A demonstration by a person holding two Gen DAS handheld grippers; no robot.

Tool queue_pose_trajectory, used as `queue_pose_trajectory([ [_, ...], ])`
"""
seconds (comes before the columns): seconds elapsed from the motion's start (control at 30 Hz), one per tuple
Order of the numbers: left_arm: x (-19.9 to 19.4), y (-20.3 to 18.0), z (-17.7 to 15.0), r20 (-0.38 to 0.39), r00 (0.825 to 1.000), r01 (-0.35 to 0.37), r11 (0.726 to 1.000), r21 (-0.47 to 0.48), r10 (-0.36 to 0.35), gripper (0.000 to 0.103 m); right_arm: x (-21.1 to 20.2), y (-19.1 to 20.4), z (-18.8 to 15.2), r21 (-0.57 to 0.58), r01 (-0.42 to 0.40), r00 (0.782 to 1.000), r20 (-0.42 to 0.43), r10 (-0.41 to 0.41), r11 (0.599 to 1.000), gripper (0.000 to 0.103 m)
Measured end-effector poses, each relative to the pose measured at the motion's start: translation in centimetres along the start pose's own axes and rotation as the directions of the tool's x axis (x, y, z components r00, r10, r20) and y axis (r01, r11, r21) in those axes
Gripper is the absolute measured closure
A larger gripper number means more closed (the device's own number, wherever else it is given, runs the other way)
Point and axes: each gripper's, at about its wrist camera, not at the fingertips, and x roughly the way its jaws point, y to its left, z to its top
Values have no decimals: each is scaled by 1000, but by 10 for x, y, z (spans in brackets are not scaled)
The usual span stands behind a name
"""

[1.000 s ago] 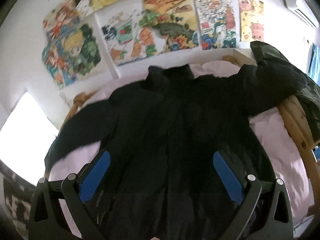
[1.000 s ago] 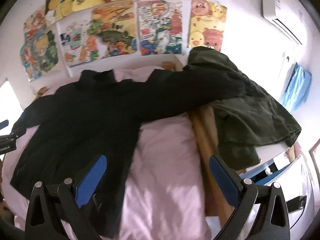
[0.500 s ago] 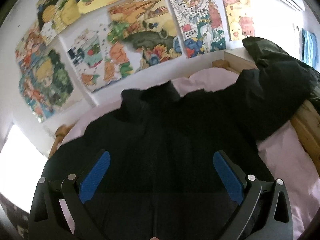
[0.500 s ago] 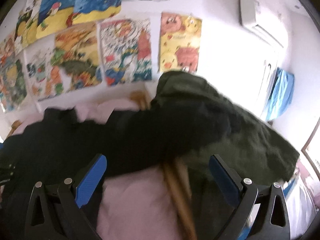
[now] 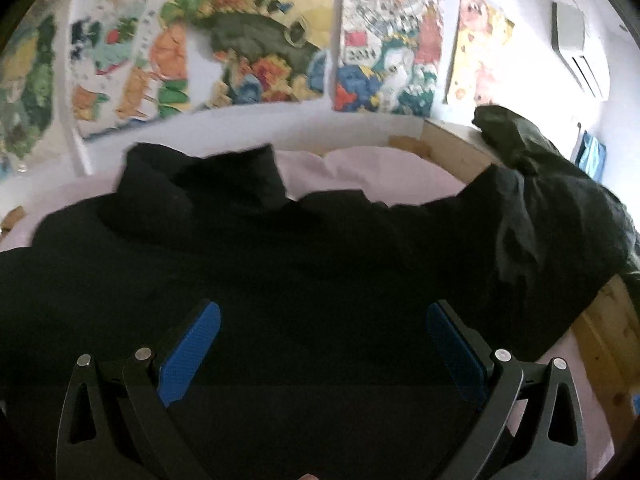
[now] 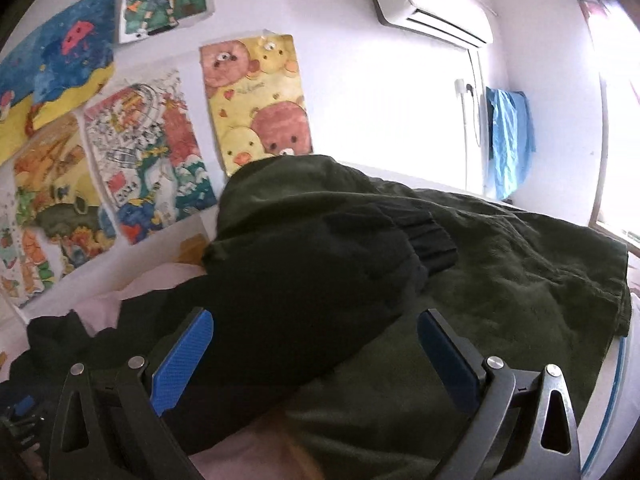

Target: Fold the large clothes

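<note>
A large black turtleneck sweater [image 5: 280,280] lies spread flat on a pink-sheeted bed [image 5: 360,172], collar toward the wall. My left gripper [image 5: 322,344] is open, low over the sweater's chest. The sweater's right sleeve [image 6: 304,280] stretches across the bed's wooden edge onto a dark green garment [image 6: 520,280]; its ribbed cuff [image 6: 432,236] rests there. My right gripper [image 6: 316,348] is open, just above that sleeve, with the sleeve between its spread fingers but apart from them.
The wall behind the bed carries several colourful posters [image 5: 260,40]. The bed's wooden frame [image 5: 600,332] runs along the right side. An air conditioner [image 6: 432,0] and a hanging blue cloth [image 6: 508,140] are on the far wall.
My left gripper has moved forward and lower over the sweater toward the collar. My right gripper has swung right and forward to the sleeve lying on the green garment.
</note>
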Motion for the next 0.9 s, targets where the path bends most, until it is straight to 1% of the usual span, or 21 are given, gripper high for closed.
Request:
queue_pose_trajectory([
  [0.1,29,-10,1,-23,1000,8,999,37,-7,2,12,-7,-2,-7,61,998,-15,-61,998,0],
  [0.17,47,-13,-2,-32,999,-4,999,54,5,2,19,-14,-4,7,78,996,-32,-77,997,0],
  [0.2,58,-14,-3,-42,999,-6,999,54,8,2,23,-18,-4,28,81,996,-39,-80,996,0],
  [0.27,79,-14,-6,-66,998,-20,999,46,24,2,29,-30,-2,104,78,996,-59,-72,991,0],
  [0.37,117,-18,-18,-138,989,-50,997,63,58,1,33,-46,-1,204,72,996,-72,-58,976,1],
  [0.5,132,-25,-31,-129,986,-92,991,101,105,1,40,-72,0,356,36,995,-97,-1,934,12],
  [0.57,140,-24,-38,-127,985,-104,989,107,117,1,40,-79,2,399,29,996,-85,5,917,18],
  [0.63,143,-24,-43,-129,984,-107,988,108,121,1,42,-80,3,410,37,997,-83,-3,911,28],
  [0.7,144,-23,-45,-137,983,-106,989,107,120,1,46,-74,4,393,40,996,-88,-5,919,32],
  [0.77,139,-20,-42,-147,984,-89,992,88,102,1,51,-64,5,356,34,996,-92,-1,934,45],
  [0.83,127,-11,-34,-165,984,-59,998,36,64,1,57,-56,6,339,4,995,-99,31,941,70],
  [0.87,119,-6,-31,-171,984,-52,999,16,53,1,59,-53,6,333,-6,994,-102,42,943,75],
  [0.9,113,-2,-30,-173,984,-46,999,4,45,1,59,-50,5,329,-20,994,-93,53,944,84],
])
